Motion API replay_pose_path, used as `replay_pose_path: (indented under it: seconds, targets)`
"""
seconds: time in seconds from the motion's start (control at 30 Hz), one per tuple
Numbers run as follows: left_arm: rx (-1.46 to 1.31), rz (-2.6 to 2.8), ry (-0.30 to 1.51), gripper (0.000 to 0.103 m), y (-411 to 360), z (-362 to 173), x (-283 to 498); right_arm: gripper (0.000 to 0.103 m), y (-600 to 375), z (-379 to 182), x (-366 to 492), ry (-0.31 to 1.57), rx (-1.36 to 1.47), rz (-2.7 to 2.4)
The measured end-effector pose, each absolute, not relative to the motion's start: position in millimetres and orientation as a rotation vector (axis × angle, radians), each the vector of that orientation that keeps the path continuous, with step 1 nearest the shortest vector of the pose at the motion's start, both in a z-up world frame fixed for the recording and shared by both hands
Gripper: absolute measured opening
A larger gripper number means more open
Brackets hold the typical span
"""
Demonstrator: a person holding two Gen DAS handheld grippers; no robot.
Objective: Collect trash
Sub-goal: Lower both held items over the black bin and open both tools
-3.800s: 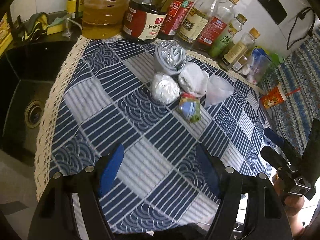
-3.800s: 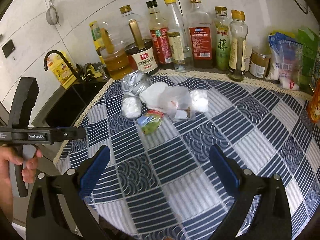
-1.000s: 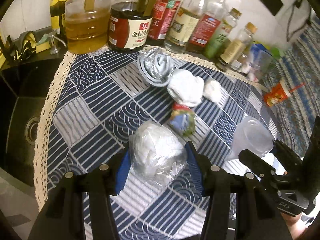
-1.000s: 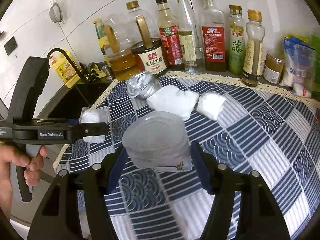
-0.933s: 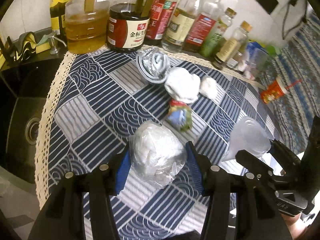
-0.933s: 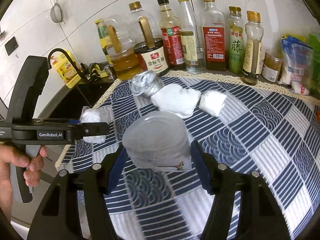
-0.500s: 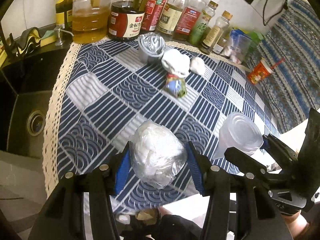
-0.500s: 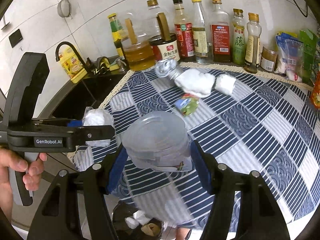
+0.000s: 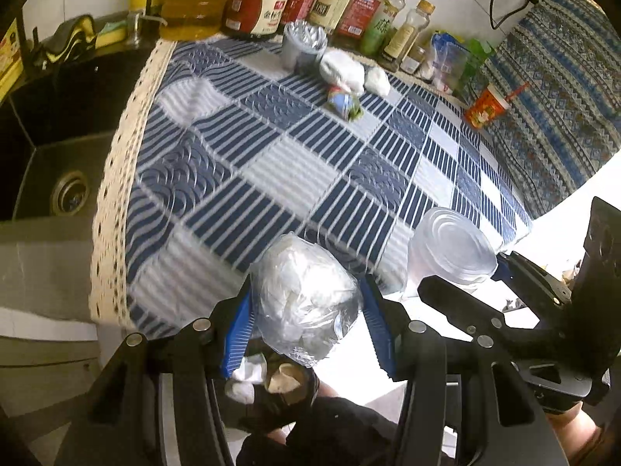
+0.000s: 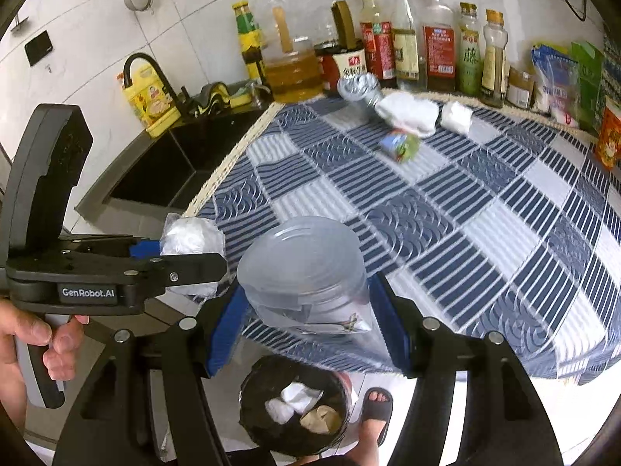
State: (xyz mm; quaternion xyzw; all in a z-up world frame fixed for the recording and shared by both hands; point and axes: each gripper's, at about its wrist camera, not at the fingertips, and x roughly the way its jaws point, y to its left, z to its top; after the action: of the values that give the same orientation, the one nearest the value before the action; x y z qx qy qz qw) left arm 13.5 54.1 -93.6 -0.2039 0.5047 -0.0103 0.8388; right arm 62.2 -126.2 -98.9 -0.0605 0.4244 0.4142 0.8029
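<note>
My left gripper [image 9: 306, 330] is shut on a crumpled clear bag of white paper [image 9: 302, 303], held past the table's front edge above a black trash bin [image 9: 279, 388]. My right gripper [image 10: 310, 326] is shut on a clear plastic cup [image 10: 306, 272], also held over the bin [image 10: 295, 407], which holds white paper and brown scraps. On the blue checked tablecloth [image 10: 465, 209] lie a foil cup [image 10: 359, 89], a white wad [image 10: 407, 110], a smaller white wad [image 10: 458, 116] and a colourful wrapper [image 10: 399, 145]. The cup also shows in the left wrist view [image 9: 450, 248].
Sauce and oil bottles [image 10: 403, 39] line the back wall. A black sink [image 9: 42, 147] lies left of the table. An orange cup [image 9: 485, 108] and snack bags [image 10: 559, 77] stand at the far right. A sandalled foot [image 10: 374, 407] is beside the bin.
Both grippers closed on the bag and the cup, lifted them and pulled back from the table's middle to beyond its front edge, bringing the bin into view below.
</note>
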Motion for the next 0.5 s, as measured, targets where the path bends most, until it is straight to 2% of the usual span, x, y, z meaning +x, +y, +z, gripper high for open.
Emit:
replay_pose_path:
  seconds: [0.5]
  targets:
    - [-0.484,-0.039,1.148,0.051,54,-142,-40,0.064,-122,-148,14,1.019,-0.158,0.878]
